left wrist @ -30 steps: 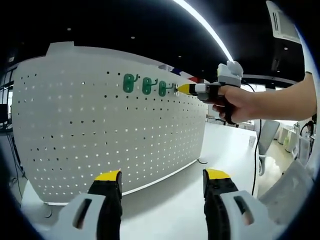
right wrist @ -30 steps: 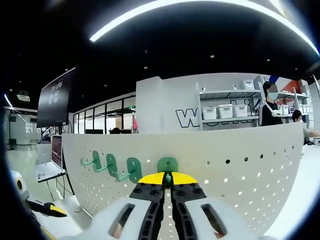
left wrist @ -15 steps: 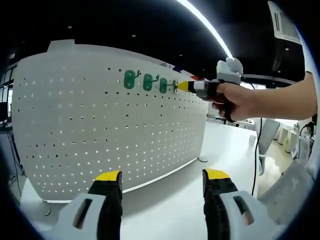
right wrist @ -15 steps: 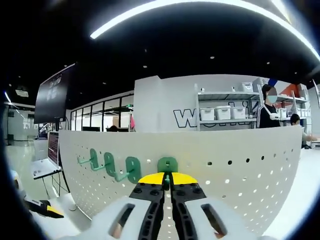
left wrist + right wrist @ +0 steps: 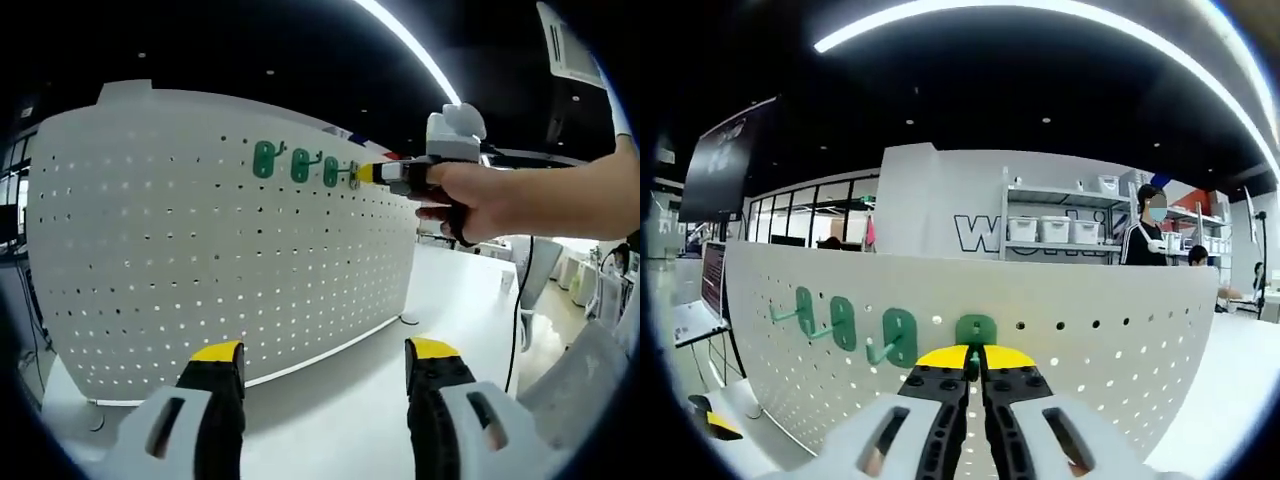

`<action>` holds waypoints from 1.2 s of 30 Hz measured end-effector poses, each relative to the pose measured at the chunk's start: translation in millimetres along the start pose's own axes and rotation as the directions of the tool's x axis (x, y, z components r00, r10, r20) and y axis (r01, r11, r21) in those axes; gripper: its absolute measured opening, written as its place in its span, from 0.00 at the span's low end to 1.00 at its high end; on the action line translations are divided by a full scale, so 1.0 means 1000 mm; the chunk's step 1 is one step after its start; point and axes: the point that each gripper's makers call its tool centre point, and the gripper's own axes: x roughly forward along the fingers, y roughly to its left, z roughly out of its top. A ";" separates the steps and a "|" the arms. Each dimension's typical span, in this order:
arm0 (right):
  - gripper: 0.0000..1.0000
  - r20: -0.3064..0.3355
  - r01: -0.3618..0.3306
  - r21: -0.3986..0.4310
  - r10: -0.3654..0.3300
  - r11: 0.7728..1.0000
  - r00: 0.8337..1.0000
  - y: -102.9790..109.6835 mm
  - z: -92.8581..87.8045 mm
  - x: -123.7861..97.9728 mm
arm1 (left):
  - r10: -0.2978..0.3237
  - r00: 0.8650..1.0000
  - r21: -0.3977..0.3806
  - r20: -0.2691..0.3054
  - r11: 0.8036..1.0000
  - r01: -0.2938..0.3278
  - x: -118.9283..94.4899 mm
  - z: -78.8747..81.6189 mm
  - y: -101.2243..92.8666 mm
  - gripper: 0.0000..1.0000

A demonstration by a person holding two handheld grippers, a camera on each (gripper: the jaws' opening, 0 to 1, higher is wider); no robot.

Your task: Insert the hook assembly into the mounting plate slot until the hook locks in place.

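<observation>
Your left tongs [image 5: 325, 365] hang apart and empty over the table [image 5: 350, 420]. Your right tongs [image 5: 975, 362] are clamped on the green hook [image 5: 976, 330], which sits pressed against the white pegboard [image 5: 1090, 340], last in a row beside three hooks [image 5: 300, 165] already mounted. You look to be mid-insertion: next, push it flush and judge whether it has locked before letting go.

Green hooks [image 5: 898, 337] on white perforated mounting plate [image 5: 150, 260]; yellow-tipped black jaws.
</observation>
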 end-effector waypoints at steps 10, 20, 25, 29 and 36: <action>0.02 -0.001 -0.012 0.003 0.012 1.000 1.000 -0.001 0.000 0.001 | -0.007 1.000 -0.002 0.008 1.000 0.007 0.000 0.002 -0.003 0.67; 0.04 0.004 -0.084 0.031 0.084 0.996 0.996 0.000 -0.003 -0.002 | -0.008 1.000 0.001 0.007 1.000 0.008 0.000 0.001 -0.003 0.67; 0.14 0.024 -0.122 0.031 0.121 0.992 0.992 0.004 -0.001 -0.005 | -0.009 1.000 -0.001 0.009 1.000 0.009 0.001 0.002 -0.003 0.67; 0.25 0.040 -0.161 0.037 0.159 0.986 0.986 0.009 -0.002 -0.010 | -0.009 1.000 0.006 0.008 1.000 0.009 0.001 0.002 -0.003 0.67; 0.54 0.010 -0.206 -0.008 0.206 0.979 0.979 0.017 -0.014 -0.015 | -0.011 1.000 0.014 0.005 1.000 0.011 0.001 0.002 -0.004 0.68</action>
